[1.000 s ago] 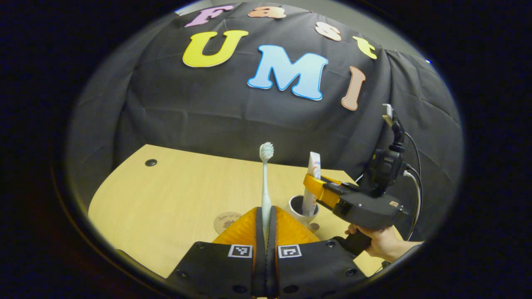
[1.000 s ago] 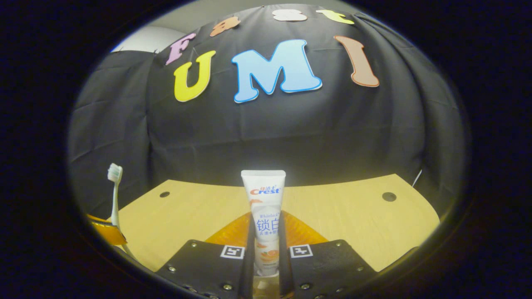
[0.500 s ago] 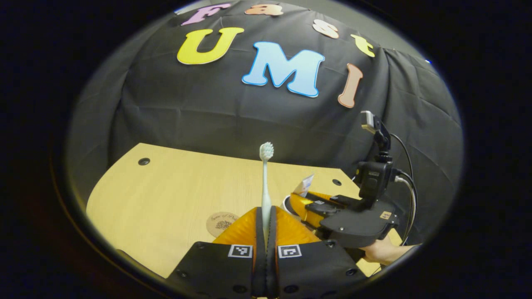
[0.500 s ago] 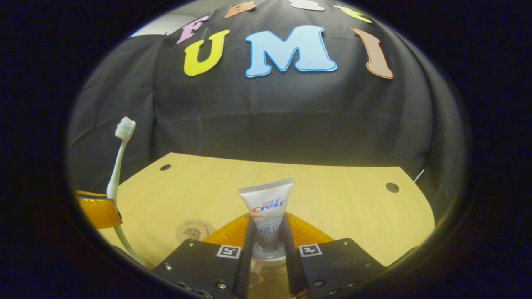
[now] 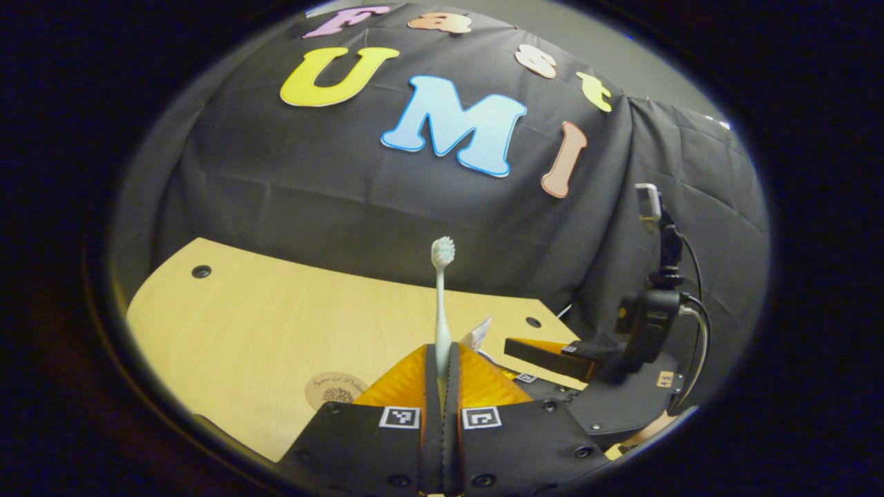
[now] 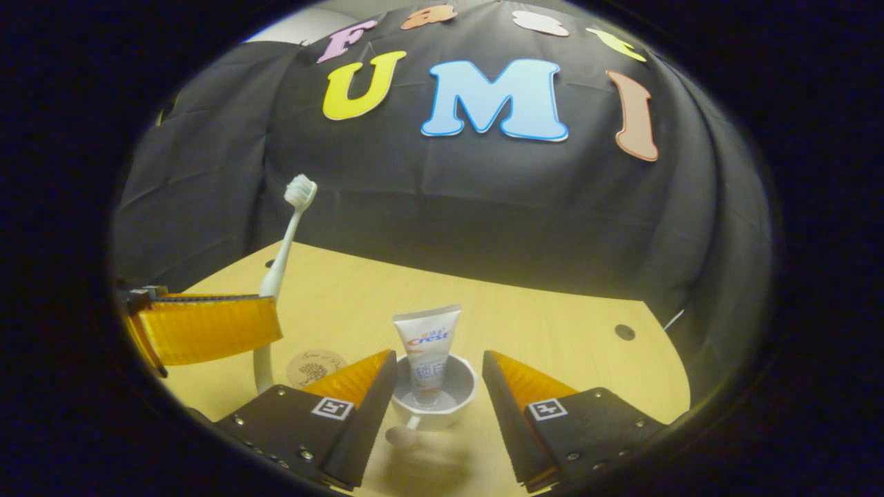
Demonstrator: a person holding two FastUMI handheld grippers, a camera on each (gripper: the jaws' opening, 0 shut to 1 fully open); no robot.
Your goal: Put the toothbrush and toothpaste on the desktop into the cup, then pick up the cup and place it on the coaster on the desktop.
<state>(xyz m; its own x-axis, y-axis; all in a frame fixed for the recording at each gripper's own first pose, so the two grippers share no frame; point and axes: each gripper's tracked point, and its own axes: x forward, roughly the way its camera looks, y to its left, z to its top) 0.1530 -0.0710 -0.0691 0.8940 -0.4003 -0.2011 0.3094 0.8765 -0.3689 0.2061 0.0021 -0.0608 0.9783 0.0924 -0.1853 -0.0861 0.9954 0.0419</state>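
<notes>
Light wooden desktop [image 6: 566, 331] is being backed by black cloth. On it, the toothpaste tube [image 6: 427, 352] is being left standing in the white cup [image 6: 435, 400], between the widely spread fingers of the right gripper [image 6: 434, 386]. The toothbrush [image 5: 440, 297] is being clamped upright by the left gripper [image 5: 442, 373], beside the coaster [image 5: 336, 391].

The white plastic toothpaste tube [image 6: 427, 352] standing in the white cup [image 6: 434, 395] carries the brand word "Crest" in blue and red; the smaller print below it is unreadable. The round brown coaster [image 6: 315, 366] bears script too small to read.
</notes>
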